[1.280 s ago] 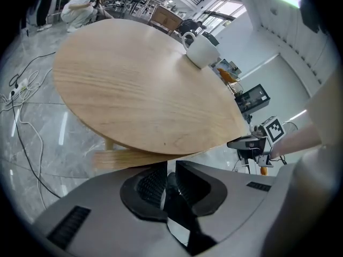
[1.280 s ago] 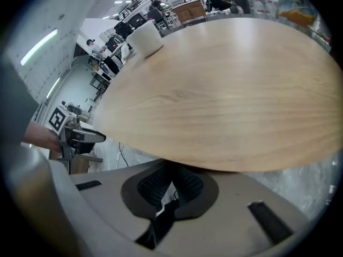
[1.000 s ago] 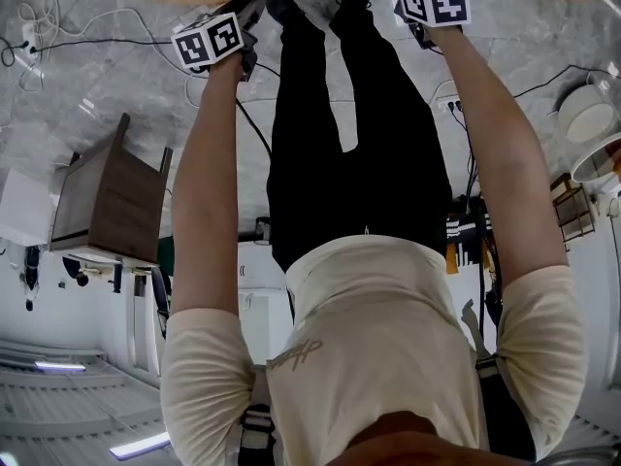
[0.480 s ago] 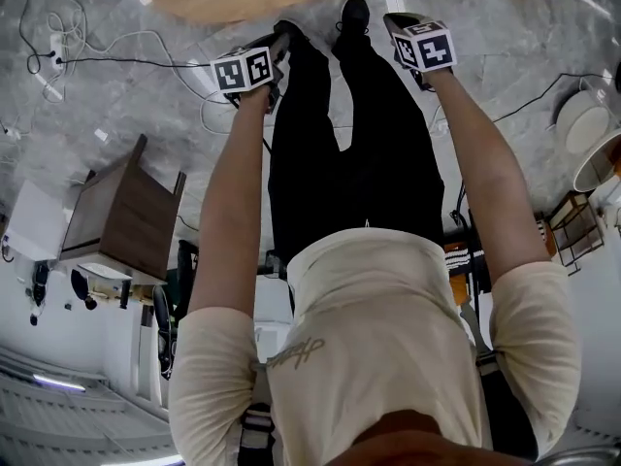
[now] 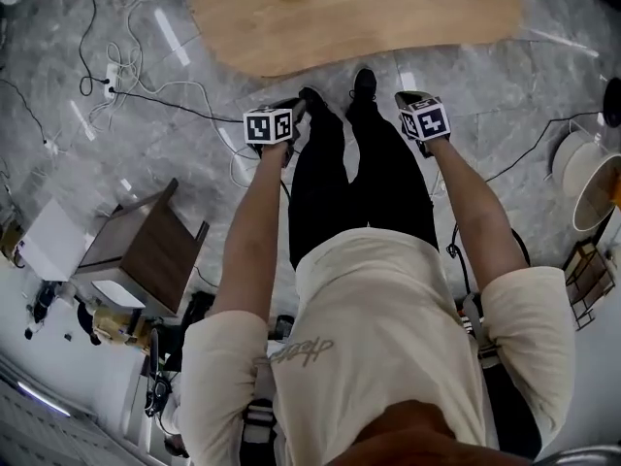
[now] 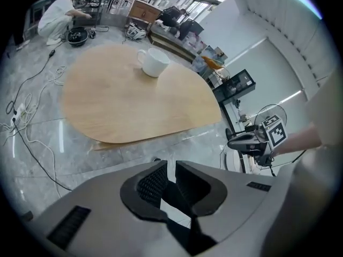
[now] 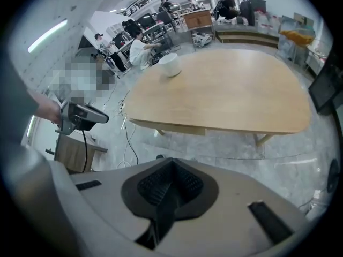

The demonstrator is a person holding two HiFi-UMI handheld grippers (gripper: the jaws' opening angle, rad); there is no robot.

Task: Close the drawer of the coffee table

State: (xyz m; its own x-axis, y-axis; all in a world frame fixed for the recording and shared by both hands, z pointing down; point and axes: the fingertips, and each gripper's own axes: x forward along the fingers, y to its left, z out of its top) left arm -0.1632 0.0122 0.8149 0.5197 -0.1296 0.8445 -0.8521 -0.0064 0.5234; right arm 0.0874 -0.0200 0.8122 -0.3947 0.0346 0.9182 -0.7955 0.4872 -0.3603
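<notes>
The right gripper (image 7: 171,167) sits at 6 o'clock, its jaws pressed together with nothing between them. The wooden coffee table (image 7: 225,90) spreads from 12 to 2 o'clock, with a white cup (image 7: 170,65) on its top toward 11 o'clock. The left gripper (image 7: 99,116) shows at 9 o'clock.

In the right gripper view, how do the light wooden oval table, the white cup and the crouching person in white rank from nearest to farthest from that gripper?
1. Light wooden oval table, straight ahead of the right gripper.
2. White cup, on the table's far left part.
3. Crouching person in white, on the floor beyond the table.
</notes>
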